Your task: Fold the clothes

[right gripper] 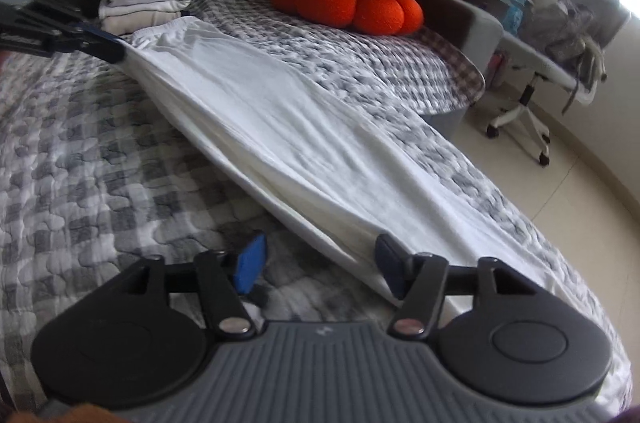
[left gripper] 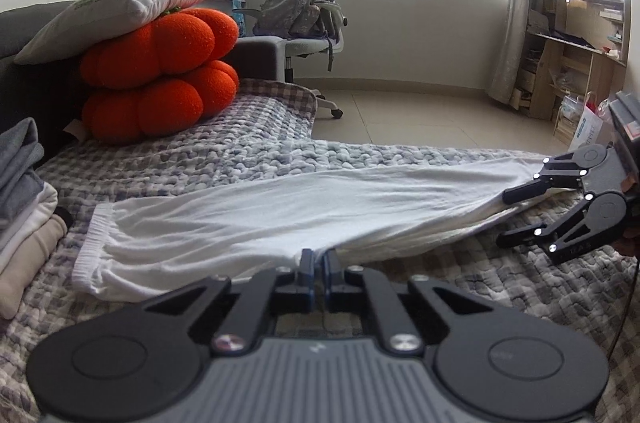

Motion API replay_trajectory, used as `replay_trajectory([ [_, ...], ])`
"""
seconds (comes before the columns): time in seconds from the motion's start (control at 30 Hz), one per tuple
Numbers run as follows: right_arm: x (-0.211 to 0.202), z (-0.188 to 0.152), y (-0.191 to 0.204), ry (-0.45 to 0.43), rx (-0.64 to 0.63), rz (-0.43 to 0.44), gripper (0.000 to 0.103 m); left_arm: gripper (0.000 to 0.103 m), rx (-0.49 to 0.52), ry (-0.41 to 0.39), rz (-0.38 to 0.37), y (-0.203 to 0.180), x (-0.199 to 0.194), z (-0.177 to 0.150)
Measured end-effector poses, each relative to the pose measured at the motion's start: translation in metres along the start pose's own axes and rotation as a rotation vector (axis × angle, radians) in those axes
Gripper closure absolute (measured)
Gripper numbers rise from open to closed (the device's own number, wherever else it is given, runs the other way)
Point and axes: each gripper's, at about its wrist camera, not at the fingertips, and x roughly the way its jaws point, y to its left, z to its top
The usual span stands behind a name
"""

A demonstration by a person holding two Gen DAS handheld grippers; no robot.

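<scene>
- The long white cotton garment with an elasticated waistband (left gripper: pixel 280 219) lies flattened and narrow on the grey-and-white checked quilted bed cover (left gripper: pixel 248 147), softly creased along its length.
- Its long axis runs parallel to the bed's open floor-side edge and close to it, with the gathered waistband end pointing toward the stack of folded grey, white and beige clothes (left gripper: pixel 24 191) at the head of the bed.
- The left tool (left gripper: pixel 319 263) is pressed together, pinching the garment's near long edge and lifting it slightly.
- The right tool (right gripper: pixel 318 265) stands spread at the opposite end, its pads clamping nothing, cloth beneath one finger.
</scene>
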Motion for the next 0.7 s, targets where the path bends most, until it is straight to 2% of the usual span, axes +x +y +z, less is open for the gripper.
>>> replay_trajectory([
  [0.27, -0.009, -0.007, -0.018, 0.043, -0.014, -0.034, 0.035, 0.099, -0.001, 0.001, -0.010, 0.001, -0.001, 0.000],
  [0.4, -0.012, -0.012, -0.030, 0.069, 0.026, -0.024, 0.036, 0.099, -0.005, -0.004, -0.013, 0.000, -0.002, -0.001],
  [0.47, -0.013, -0.012, -0.029, 0.068, 0.027, -0.011, 0.044, 0.099, -0.005, -0.006, -0.011, 0.000, -0.002, -0.001],
  [0.53, -0.014, -0.011, -0.023, 0.062, 0.004, 0.002, 0.063, 0.099, -0.004, -0.007, -0.008, 0.000, -0.003, -0.001],
  [0.6, -0.016, -0.012, -0.017, 0.056, -0.011, 0.005, 0.074, 0.099, -0.003, -0.008, -0.006, 0.000, -0.004, -0.001],
  [0.7, -0.023, -0.017, -0.017, 0.051, -0.001, 0.001, 0.081, 0.099, 0.000, -0.003, -0.008, 0.000, -0.006, -0.004],
])
